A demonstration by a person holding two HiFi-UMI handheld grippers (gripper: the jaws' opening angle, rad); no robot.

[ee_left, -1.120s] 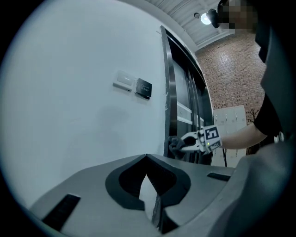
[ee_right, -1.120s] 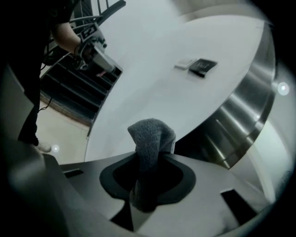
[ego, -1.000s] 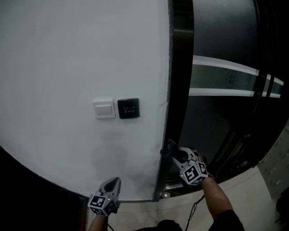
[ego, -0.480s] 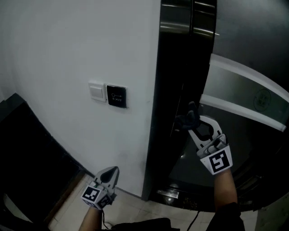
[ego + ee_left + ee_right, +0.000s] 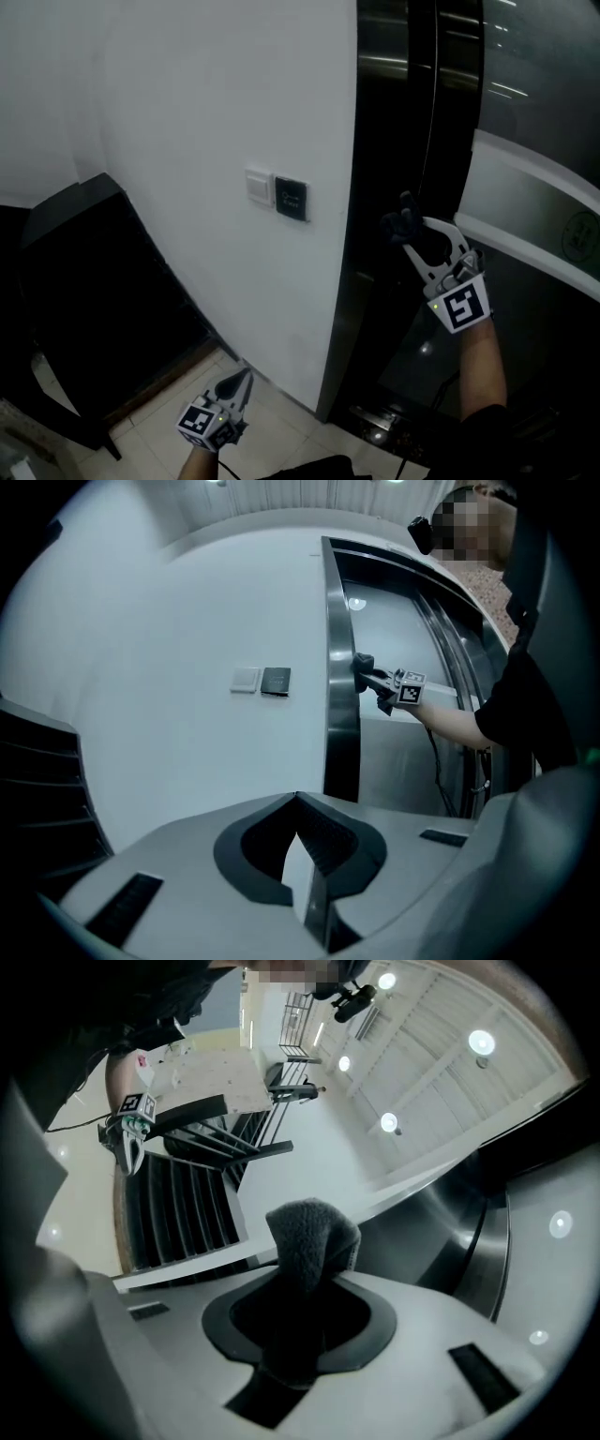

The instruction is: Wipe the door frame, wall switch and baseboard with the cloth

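Right claw brings the cloth up to the door frame

The tall dark metal door frame [image 5: 377, 141] runs vertically, just left of the right gripper [image 5: 412, 228]. That gripper's jaws are clamped on a dark grey fuzzy cloth [image 5: 401, 219], and contact with the frame is uncertain. The stroke should follow the frame's long axis. Further left on the white wall [image 5: 187, 112] sit the white wall switch [image 5: 260, 186] and a black square panel [image 5: 291, 199] with unreadable print. The left gripper [image 5: 241, 381] hangs low, pinched together on nothing, well away from both.
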